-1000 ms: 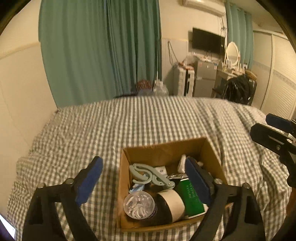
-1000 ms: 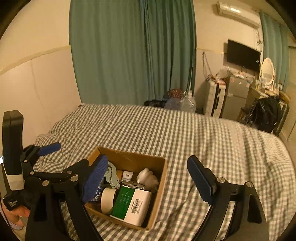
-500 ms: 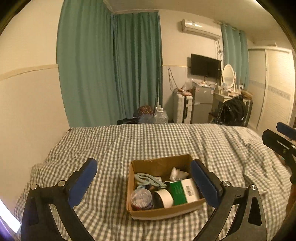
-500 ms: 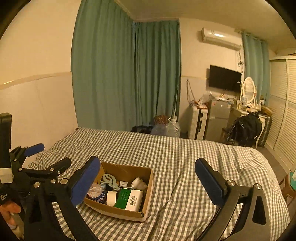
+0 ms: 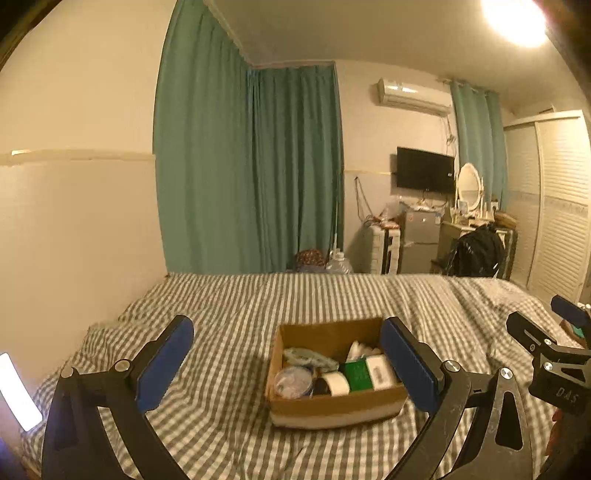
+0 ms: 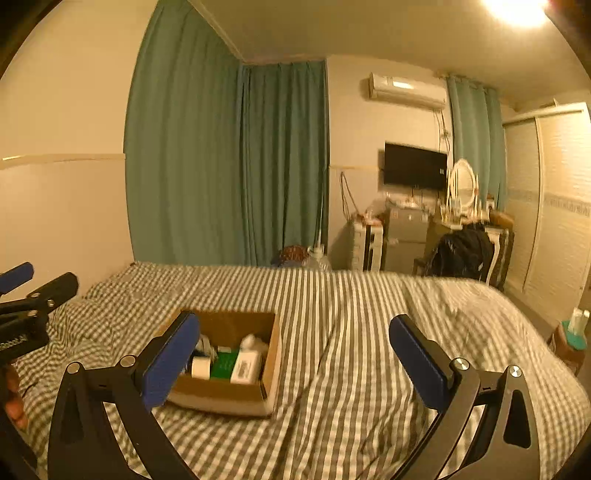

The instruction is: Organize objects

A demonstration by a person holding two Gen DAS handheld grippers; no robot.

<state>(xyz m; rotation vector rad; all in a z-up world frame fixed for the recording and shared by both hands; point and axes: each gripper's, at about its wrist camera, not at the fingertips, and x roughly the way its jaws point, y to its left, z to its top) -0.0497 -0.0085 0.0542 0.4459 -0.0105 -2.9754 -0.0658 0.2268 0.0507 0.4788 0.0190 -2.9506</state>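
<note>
1. Both claws stand wide open and hold nothing: the left gripper (image 5: 286,363) with blue-padded black fingers spreads across the lower part of its own view, and the right gripper (image 6: 295,363) does the same in its view.
2. Compared with a second ago, both have pulled back and tilted up; the ceiling and a bright ceiling lamp (image 5: 517,16) at the upper right now show.
3. An open brown cardboard box (image 5: 332,404) sits on the grey-and-white checked bedcover (image 5: 229,295), lower centre of the left view, and looks smaller than before.
4. Inside it lie a round clear-lidded tin (image 5: 292,382), a roll of pale tape (image 5: 336,384), a green-and-white carton (image 5: 364,374), a pale green plastic hanger (image 5: 310,357) and a white lumpy object (image 5: 360,349).
5. In the right view the box (image 6: 221,395) lies lower left, partly behind the left finger.
6. Green curtains (image 5: 251,166) hang at the back.
</note>
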